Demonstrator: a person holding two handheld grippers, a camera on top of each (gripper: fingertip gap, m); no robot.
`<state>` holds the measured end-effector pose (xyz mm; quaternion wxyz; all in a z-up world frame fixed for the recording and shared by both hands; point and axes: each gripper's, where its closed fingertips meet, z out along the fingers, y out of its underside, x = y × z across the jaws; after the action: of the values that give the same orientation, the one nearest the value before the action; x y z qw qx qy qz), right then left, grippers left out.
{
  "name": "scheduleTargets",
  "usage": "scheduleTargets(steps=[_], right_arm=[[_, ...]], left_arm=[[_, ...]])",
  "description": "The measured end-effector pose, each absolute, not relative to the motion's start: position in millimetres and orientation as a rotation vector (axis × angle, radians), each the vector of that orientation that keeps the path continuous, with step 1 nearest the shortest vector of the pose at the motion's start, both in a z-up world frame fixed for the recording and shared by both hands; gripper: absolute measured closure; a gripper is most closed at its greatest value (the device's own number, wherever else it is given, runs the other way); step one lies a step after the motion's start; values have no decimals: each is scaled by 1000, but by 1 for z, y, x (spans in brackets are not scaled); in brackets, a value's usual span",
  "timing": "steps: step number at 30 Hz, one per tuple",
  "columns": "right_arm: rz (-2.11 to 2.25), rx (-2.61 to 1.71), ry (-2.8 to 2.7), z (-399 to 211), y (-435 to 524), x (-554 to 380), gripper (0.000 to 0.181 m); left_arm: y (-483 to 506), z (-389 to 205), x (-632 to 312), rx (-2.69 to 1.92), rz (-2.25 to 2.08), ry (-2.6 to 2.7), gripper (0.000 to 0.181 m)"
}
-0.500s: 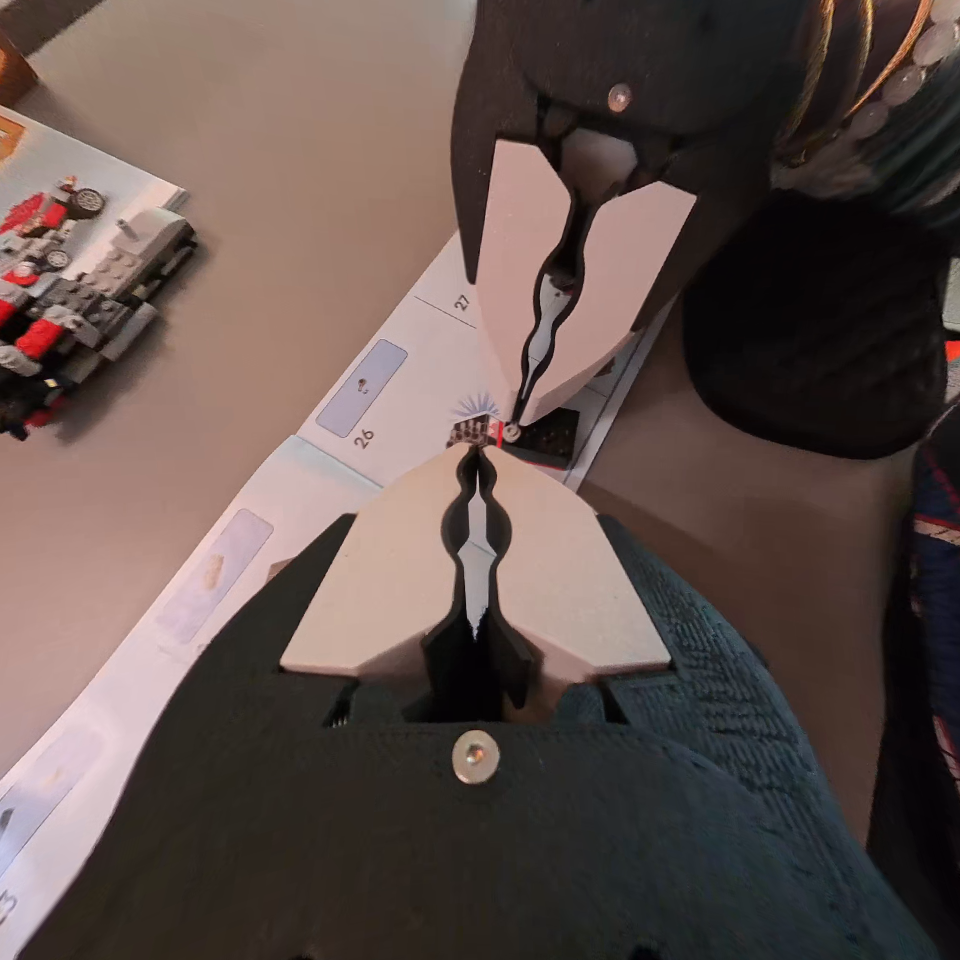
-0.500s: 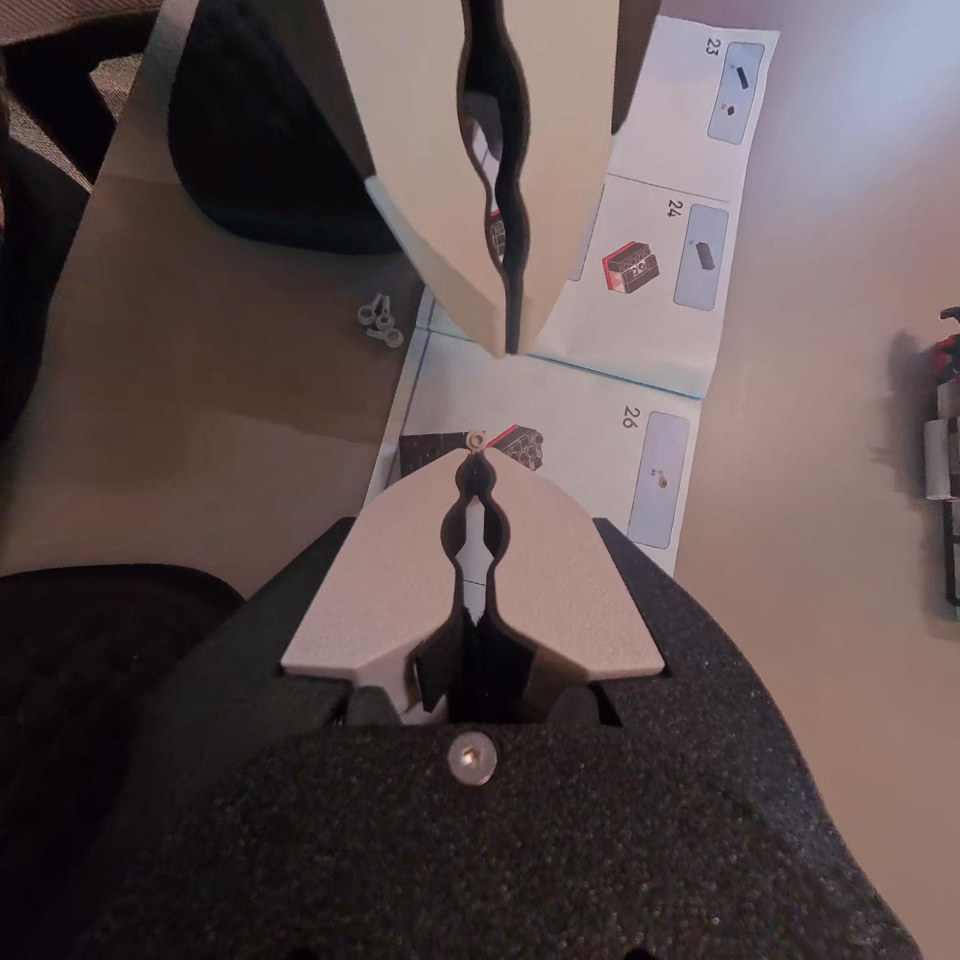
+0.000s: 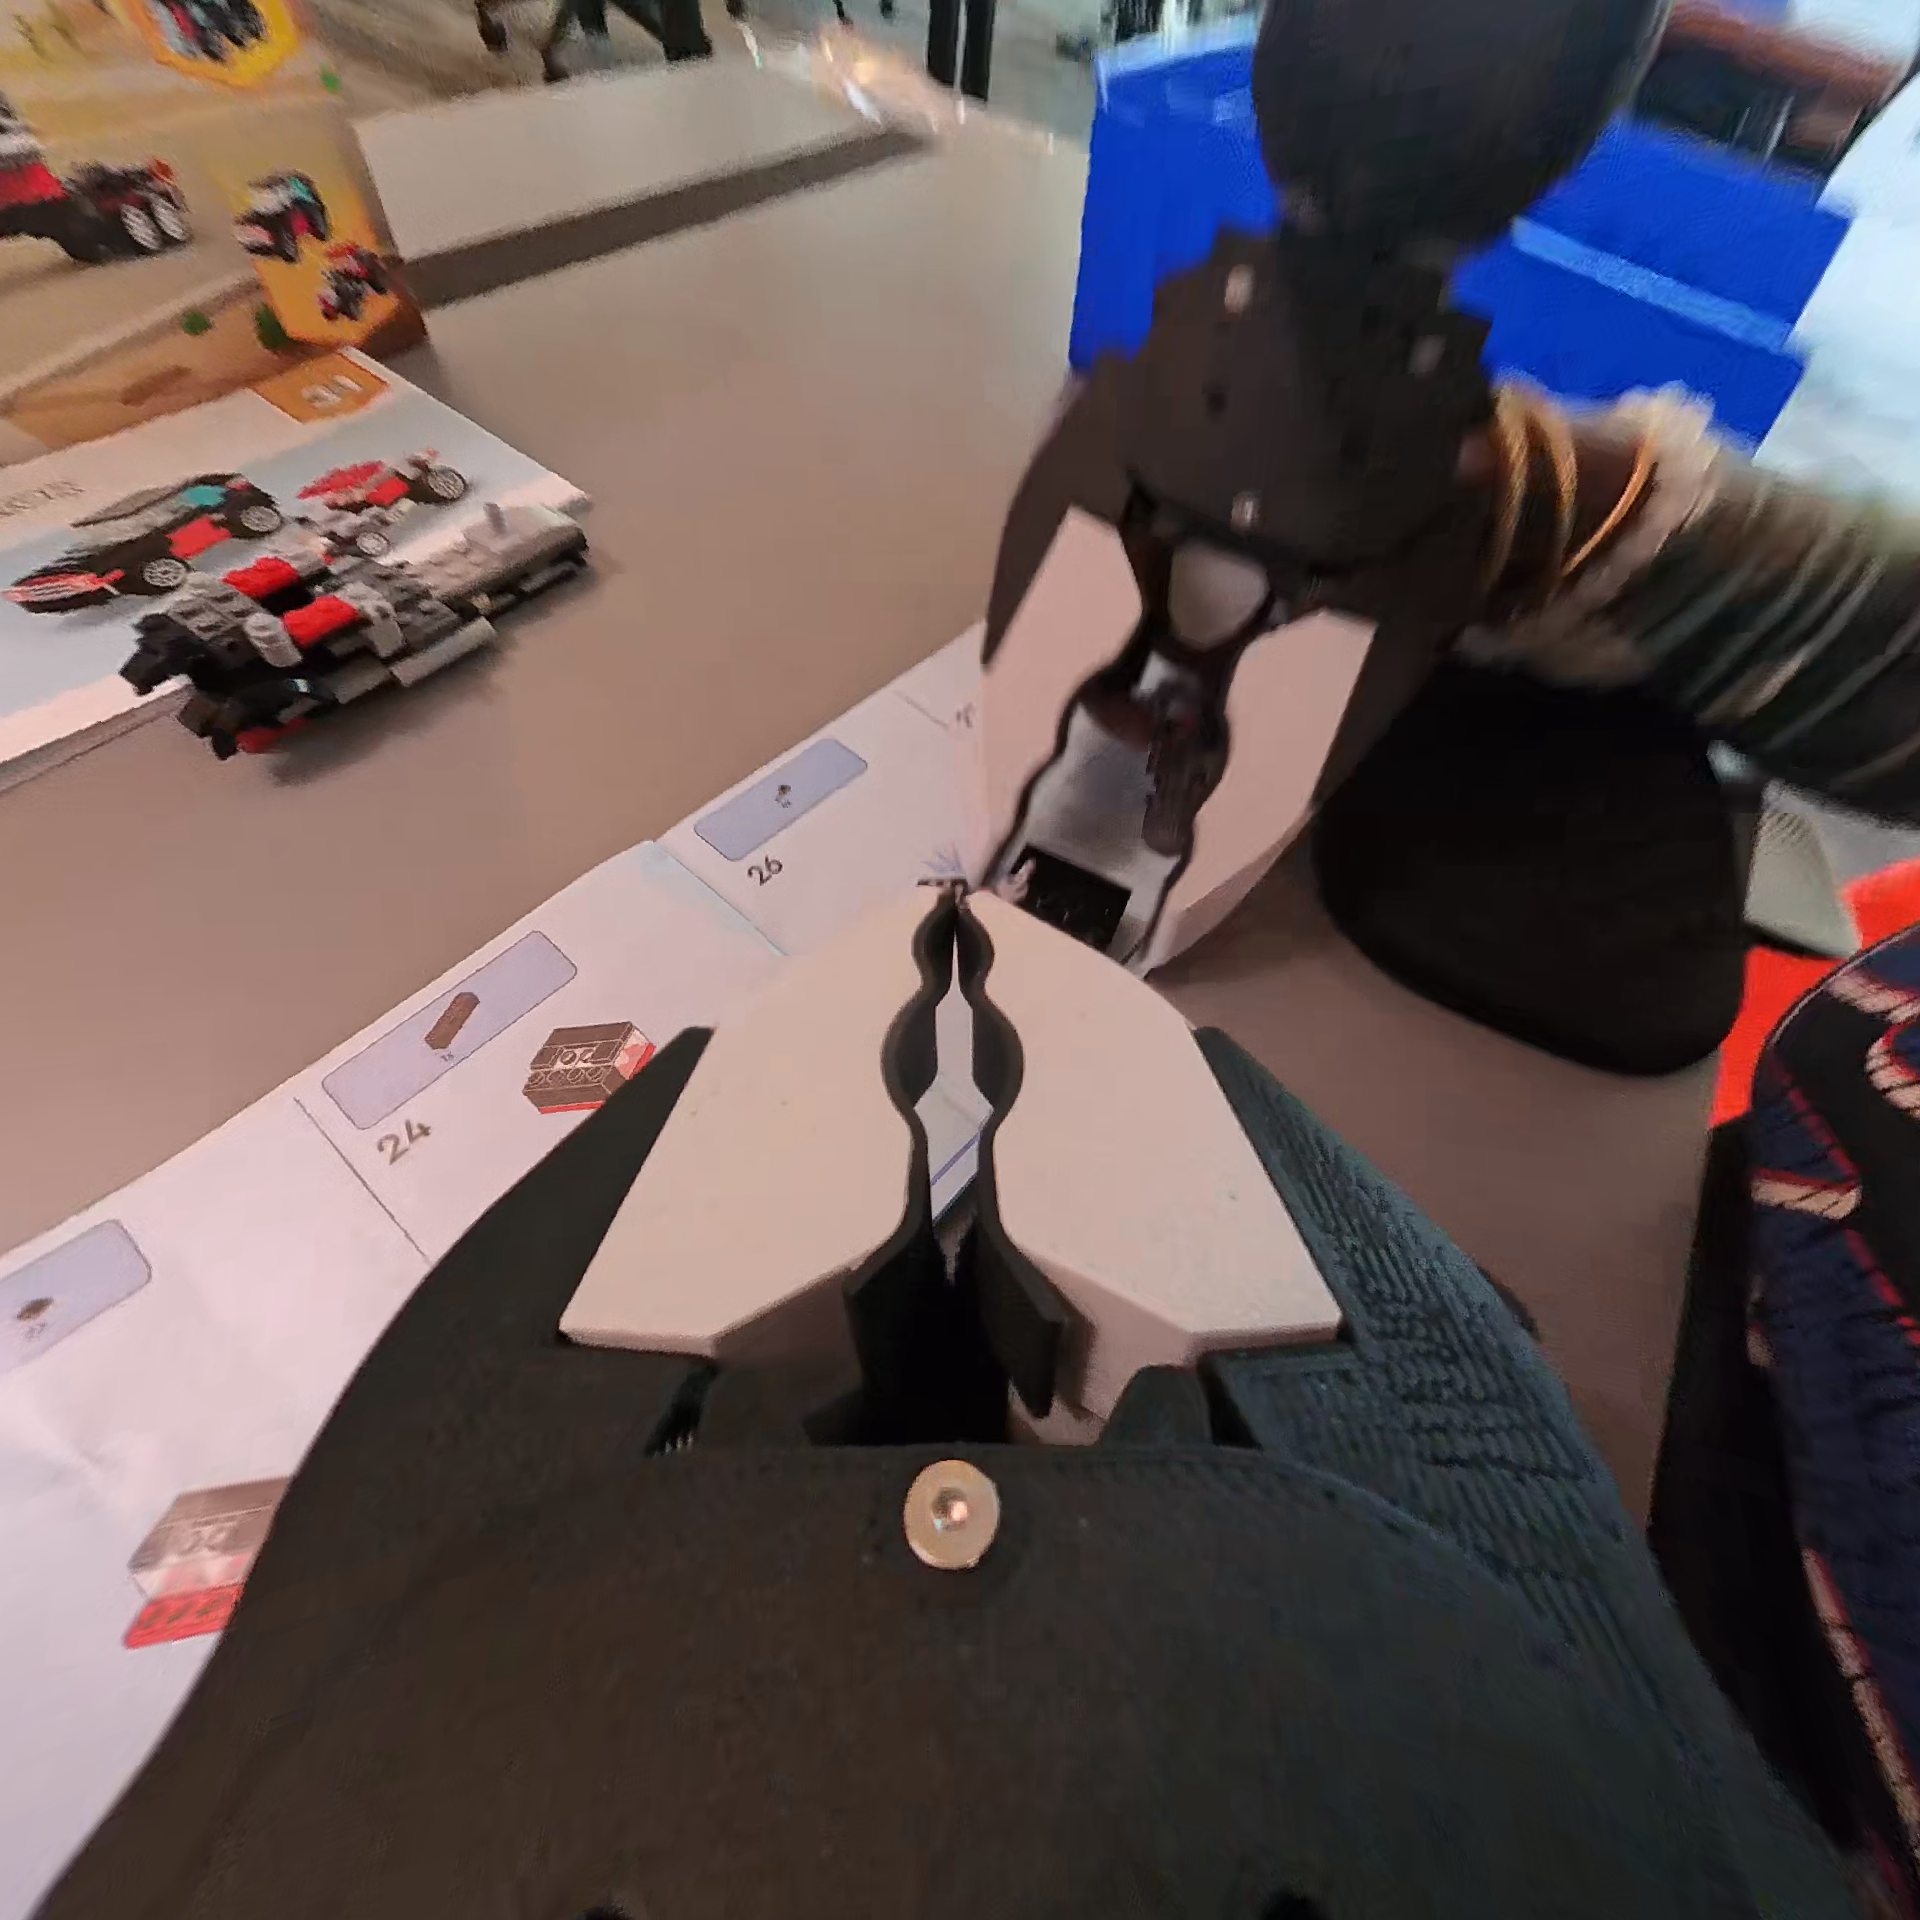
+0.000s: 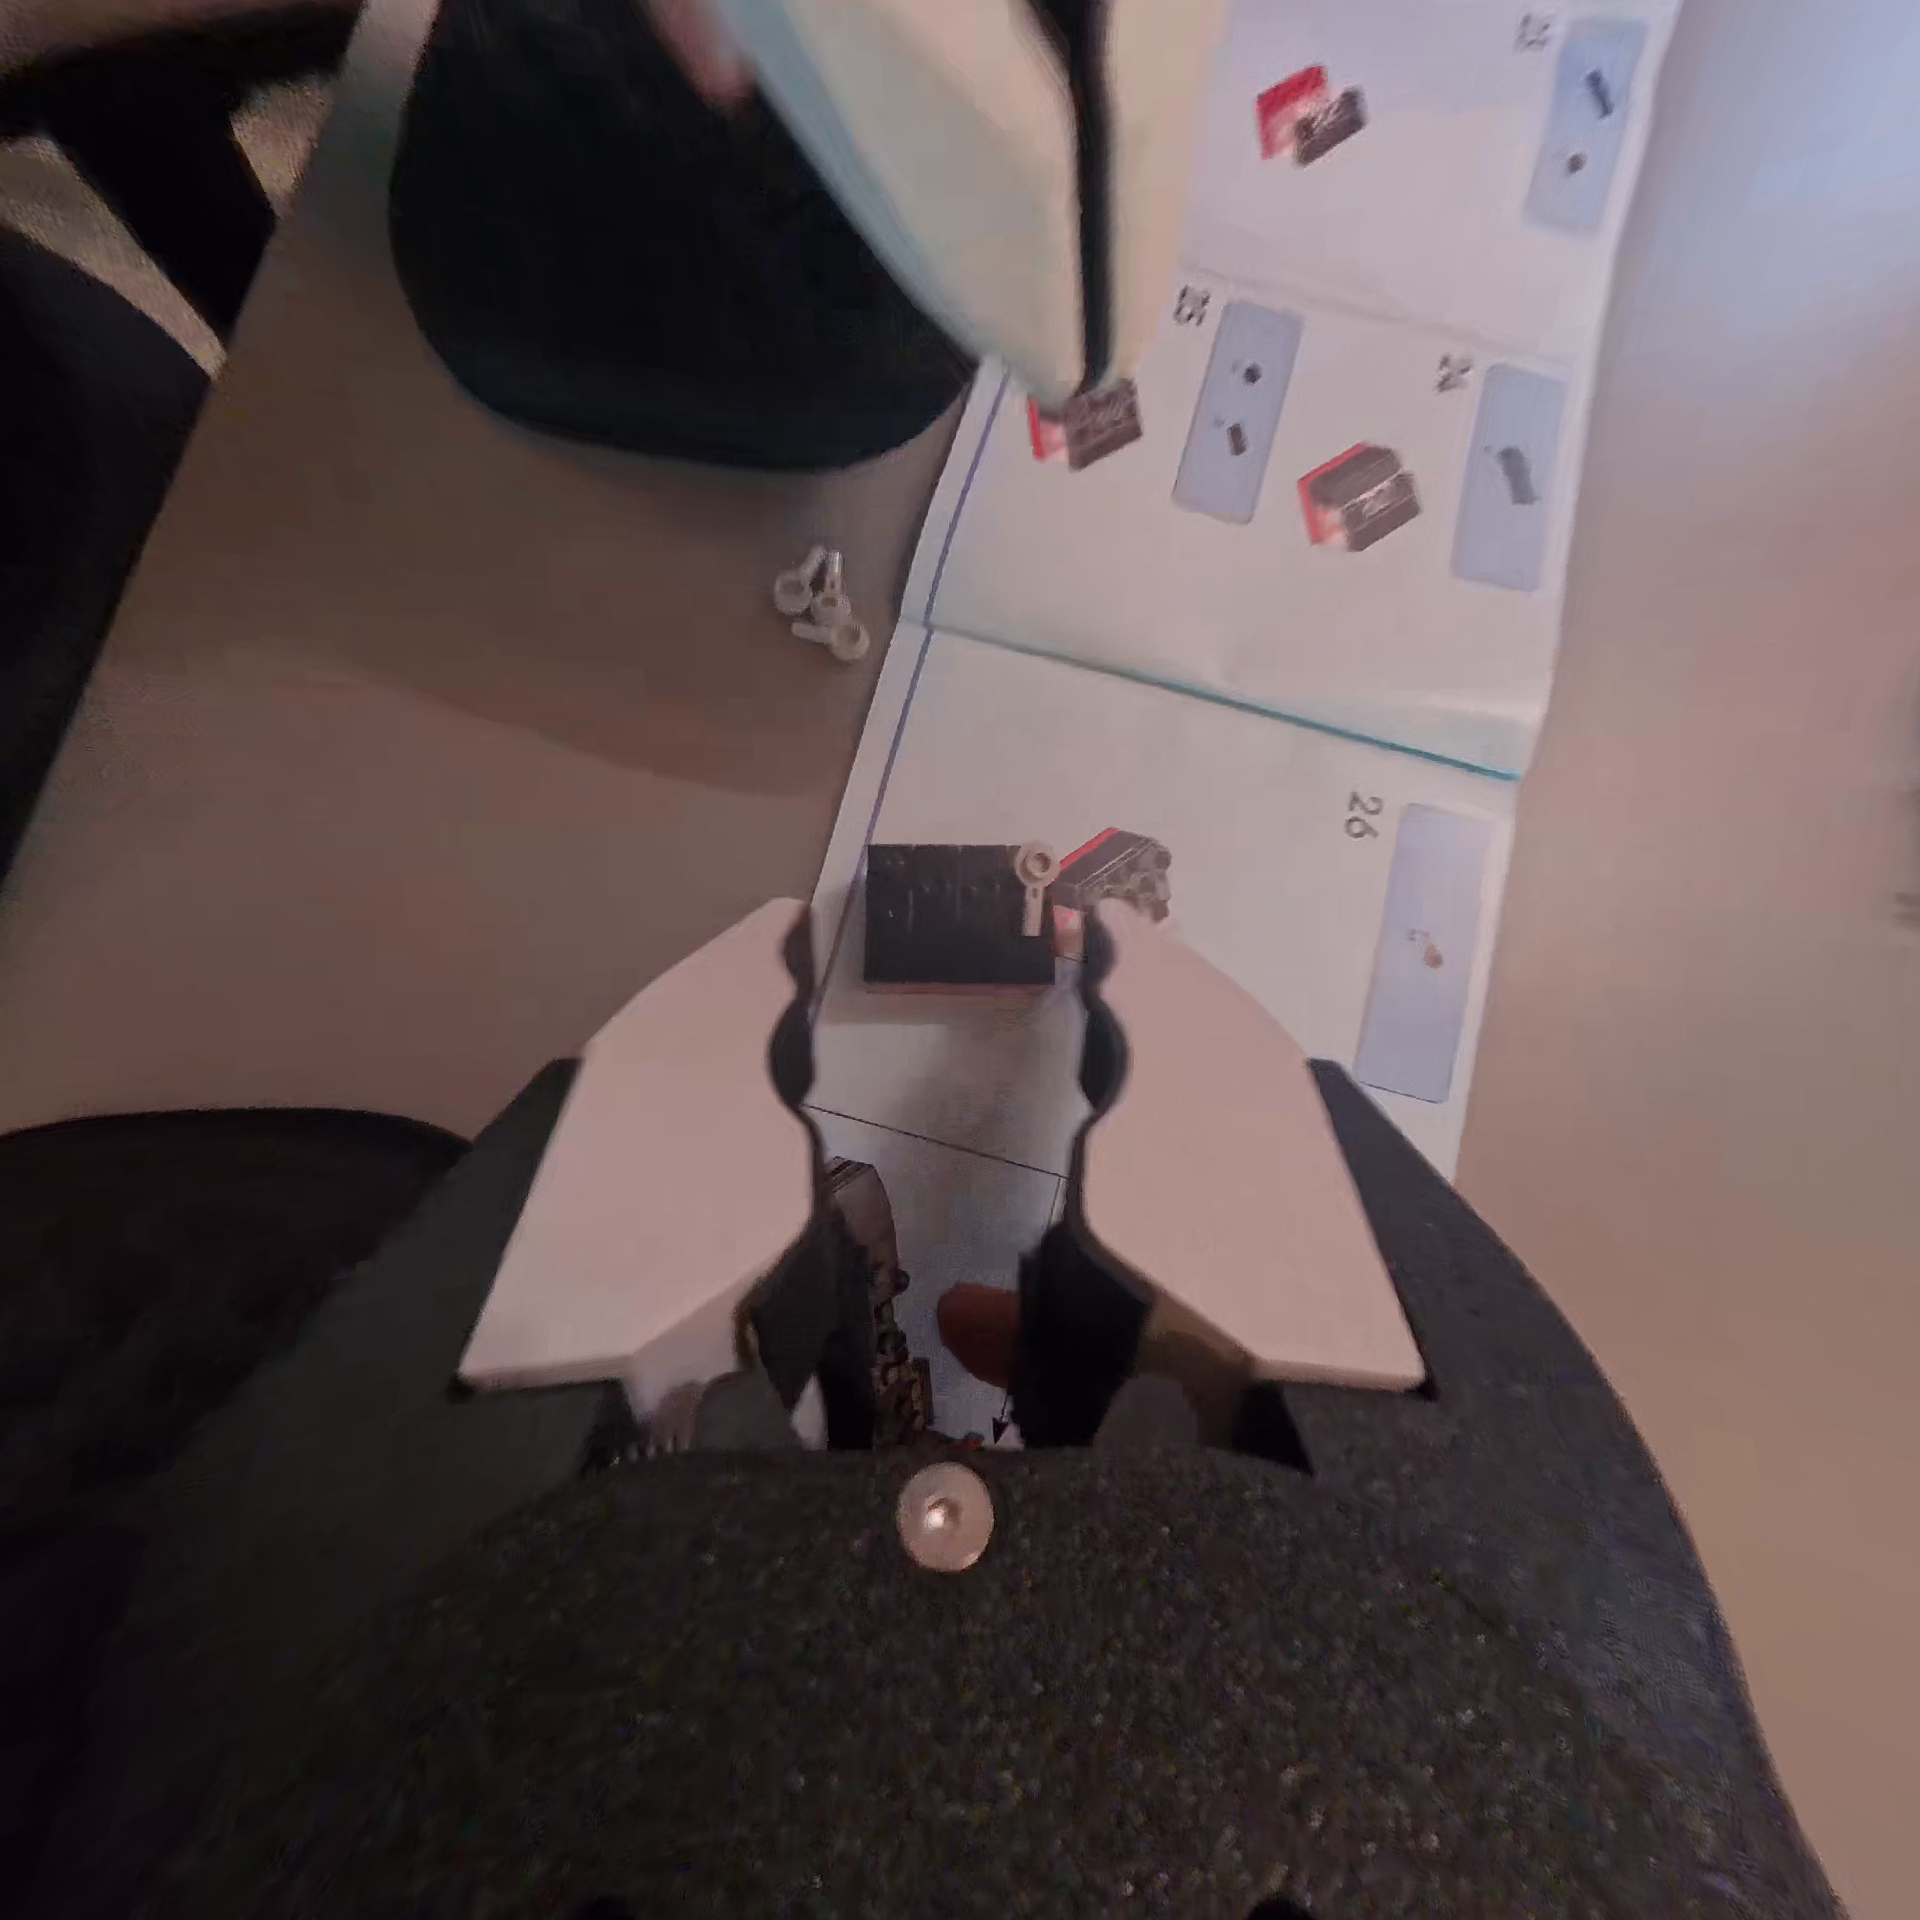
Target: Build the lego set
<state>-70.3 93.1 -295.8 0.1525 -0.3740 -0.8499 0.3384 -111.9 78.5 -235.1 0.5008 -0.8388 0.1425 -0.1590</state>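
Note:
A black lego block [image 4: 951, 920] lies on the open instruction booklet [image 4: 1195, 727]. A small light-grey pin piece [image 4: 1036, 883] sits at the block's right corner. My right gripper [image 4: 951, 930] is open and empty, with its fingertips on either side of the block. In the left wrist view, the right gripper [image 3: 1070, 920] straddles the black block [image 3: 1070, 899]. My left gripper [image 3: 954, 906] is shut with nothing visibly held, just left of that block. It also shows blurred in the right wrist view [image 4: 1055, 379], apart from the block.
Several loose light-grey pieces [image 4: 821, 613] lie on the table left of the booklet [image 3: 623, 935]. A partly built red, grey and black lego car [image 3: 343, 623] sits at the far left by the set's box [image 3: 312, 260]. A black cap [image 3: 1527, 862] lies at the right. About 8 cm separates my left fingertips from my right.
My right gripper has opened and let go of the small grey piece, which now rests on the black block. My left gripper has drawn back from the block, still shut.

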Motion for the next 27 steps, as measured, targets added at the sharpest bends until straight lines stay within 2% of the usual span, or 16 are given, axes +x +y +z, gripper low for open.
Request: scheduleTargets(steps=[1, 7, 11, 15, 19, 27], right_arm=[[949, -1050, -2444, -299, 93, -70, 145], [944, -894, -2173, -261, 95, -86, 145], [862, -709, -1947, -218, 83, -97, 145], [786, -560, -1808, -194, 72, -99, 145], [765, -496, -1690, -177, 69, -99, 145], [625, -429, -1616, -172, 71, -100, 145]], left_arm=[[78, -230, -113, -1992, -414, 299, 174], [76, -217, -112, -1843, -691, -34, 138], [79, -213, -93, -1787, -931, -111, 128], [83, -193, -87, -1675, -1037, -130, 129], [81, -180, -82, -1625, -1066, -98, 142], [84, -166, -82, -1585, -1043, -88, 156]])
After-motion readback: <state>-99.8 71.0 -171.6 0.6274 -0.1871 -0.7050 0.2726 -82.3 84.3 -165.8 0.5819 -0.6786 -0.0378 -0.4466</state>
